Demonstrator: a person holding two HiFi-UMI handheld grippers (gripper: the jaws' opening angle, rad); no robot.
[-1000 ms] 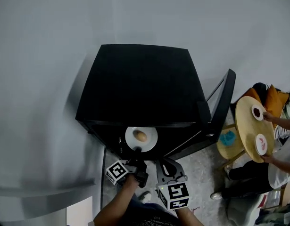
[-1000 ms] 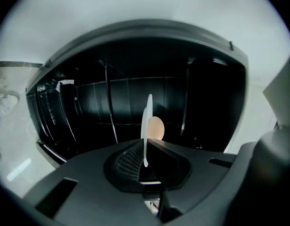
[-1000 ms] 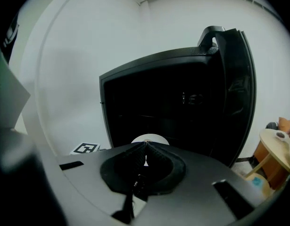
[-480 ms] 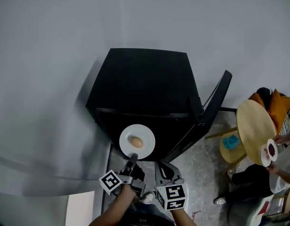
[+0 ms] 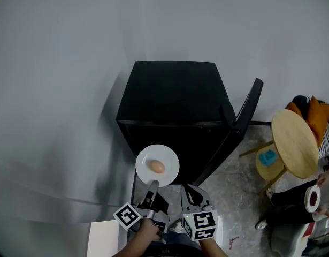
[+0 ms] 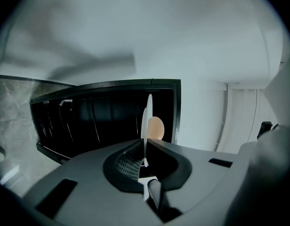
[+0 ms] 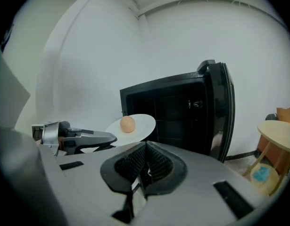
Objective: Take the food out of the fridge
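Left gripper (image 5: pixel 152 186) pinching round white plate (image 5: pixel 144 162), smooth tan egg (image 5: pixel 158 167) perhaps, boxy black fridge (image 5: pixel 175 98)

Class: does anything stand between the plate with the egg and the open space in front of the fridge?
Nothing visible does. The left gripper holds the plate by its rim, and plate and egg appear outside the fridge. The open door stands off to the right; the right gripper is shut, beside the left.

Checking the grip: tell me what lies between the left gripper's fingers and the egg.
Only bare white plate: the left gripper is shut on its near rim, the egg sits mid-plate. Head view shows it.
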